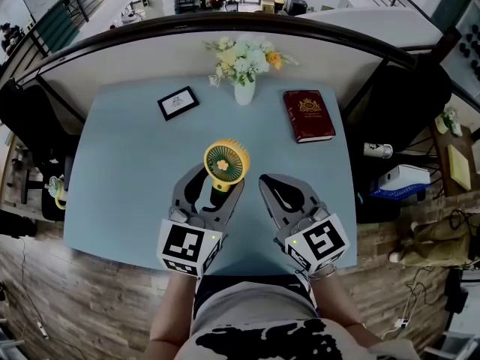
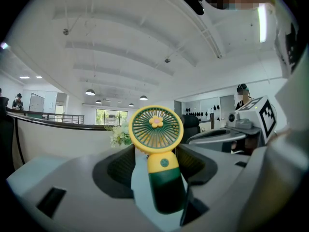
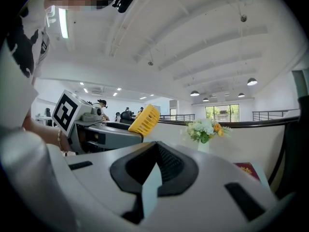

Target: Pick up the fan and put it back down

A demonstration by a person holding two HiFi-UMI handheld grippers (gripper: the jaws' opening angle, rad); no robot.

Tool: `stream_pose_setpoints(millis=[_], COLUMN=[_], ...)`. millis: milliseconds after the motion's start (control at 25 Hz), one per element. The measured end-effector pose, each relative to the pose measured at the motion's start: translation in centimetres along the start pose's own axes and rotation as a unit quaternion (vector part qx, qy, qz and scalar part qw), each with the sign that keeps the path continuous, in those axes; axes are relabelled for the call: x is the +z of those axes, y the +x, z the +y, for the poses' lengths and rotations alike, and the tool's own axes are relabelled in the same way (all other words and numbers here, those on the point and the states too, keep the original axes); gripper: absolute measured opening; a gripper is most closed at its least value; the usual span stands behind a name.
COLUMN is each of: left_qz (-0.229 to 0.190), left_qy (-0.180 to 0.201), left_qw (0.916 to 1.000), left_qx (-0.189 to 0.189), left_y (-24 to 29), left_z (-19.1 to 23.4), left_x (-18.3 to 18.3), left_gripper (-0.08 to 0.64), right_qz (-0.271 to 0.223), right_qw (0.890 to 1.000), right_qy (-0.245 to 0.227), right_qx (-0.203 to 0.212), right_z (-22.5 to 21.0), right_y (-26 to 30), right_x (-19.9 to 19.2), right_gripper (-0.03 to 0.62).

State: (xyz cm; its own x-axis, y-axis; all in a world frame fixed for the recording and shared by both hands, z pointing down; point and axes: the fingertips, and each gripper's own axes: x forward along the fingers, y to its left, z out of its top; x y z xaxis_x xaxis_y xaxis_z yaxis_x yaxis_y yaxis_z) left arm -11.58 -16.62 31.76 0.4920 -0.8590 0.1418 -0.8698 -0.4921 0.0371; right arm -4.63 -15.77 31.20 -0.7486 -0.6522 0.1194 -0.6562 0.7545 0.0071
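Grey and nearly level, my left claw (image 1: 220,175) sits low over the blue table (image 1: 127,171) with its jaws wide apart. The yellow-and-green fan (image 1: 226,162) stands between them, and they are not squeezing it. My right claw (image 1: 263,179) lies just beside it, pinched together on nothing, and farther back, well apart from the fan, are a vase of flowers (image 1: 244,67), a red book (image 1: 308,115) and a small framed picture (image 1: 178,102).

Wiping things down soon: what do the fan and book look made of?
Fan: probably plastic, with a smooth moulded yellow grille and a glossy green handle. Book: dark red cover with a gilt emblem, perhaps leatherette or cloth; too small to tell which.
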Motion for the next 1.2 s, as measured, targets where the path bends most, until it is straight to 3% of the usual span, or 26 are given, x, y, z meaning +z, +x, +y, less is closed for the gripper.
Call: stream_pose_setpoints(millis=[800, 1200], left_qz=[0.027, 0.101], left_qy=[-0.005, -0.023], left_qw=[0.9996, 0.9945], left_qx=[0.006, 0.015], left_y=[1.9, 3.8], left_z=[2.1, 4.0], left_x=[-1.6, -6.1], left_gripper=[0.276, 0.276], right_qz=[0.022, 0.044], right_qw=[1.000, 0.998], right_qy=[0.011, 0.034], right_qx=[0.007, 0.010], right_z=[-0.7, -1.7], right_y=[2.3, 4.4], right_x=[-1.7, -4.1], right_gripper=[0.005, 0.004])
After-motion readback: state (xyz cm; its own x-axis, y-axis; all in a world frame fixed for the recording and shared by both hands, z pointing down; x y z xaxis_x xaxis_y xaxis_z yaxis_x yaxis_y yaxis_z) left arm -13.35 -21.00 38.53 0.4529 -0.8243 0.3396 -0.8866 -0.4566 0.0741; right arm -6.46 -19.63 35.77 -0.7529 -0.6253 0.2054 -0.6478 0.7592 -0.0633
